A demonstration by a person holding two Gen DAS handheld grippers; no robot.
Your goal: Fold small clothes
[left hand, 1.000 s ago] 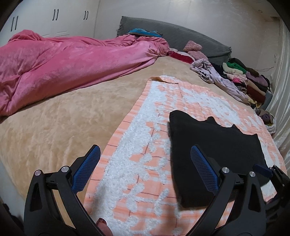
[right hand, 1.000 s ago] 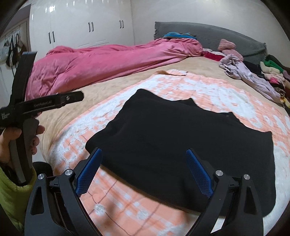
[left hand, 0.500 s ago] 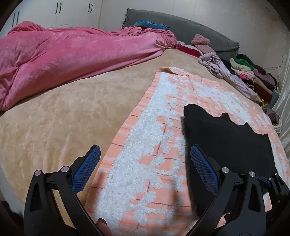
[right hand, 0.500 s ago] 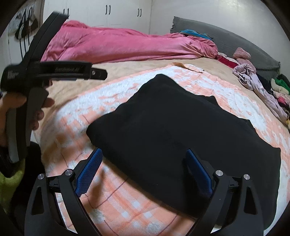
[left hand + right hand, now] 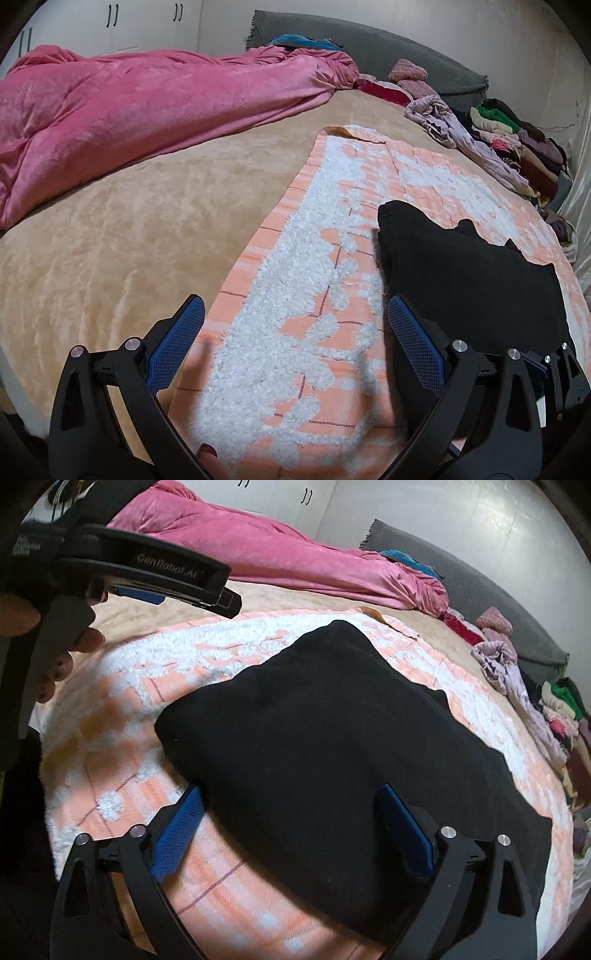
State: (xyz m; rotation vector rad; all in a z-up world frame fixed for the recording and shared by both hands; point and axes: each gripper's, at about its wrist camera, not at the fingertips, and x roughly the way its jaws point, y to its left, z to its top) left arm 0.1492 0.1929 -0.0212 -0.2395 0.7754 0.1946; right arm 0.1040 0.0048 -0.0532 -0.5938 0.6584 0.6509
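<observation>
A black garment (image 5: 332,738) lies folded flat on an orange-and-white mat (image 5: 122,701) on the bed; it also shows at the right of the left wrist view (image 5: 472,277). My right gripper (image 5: 290,797) is open and empty, its blue-padded fingers straddling the garment's near edge just above it. My left gripper (image 5: 295,310) is open and empty, held over the mat (image 5: 295,314) to the left of the garment. The left gripper also shows from the side in the right wrist view (image 5: 147,576), in a hand.
A pink duvet (image 5: 129,110) lies bunched at the bed's far left. A grey headboard cushion (image 5: 388,55) runs along the back. A pile of mixed clothes (image 5: 517,147) sits at the far right. Tan bedsheet (image 5: 110,258) lies left of the mat.
Both grippers have moved forward and lower over the bed. The right gripper has closed in on the garment's near edge. The garment has not moved.
</observation>
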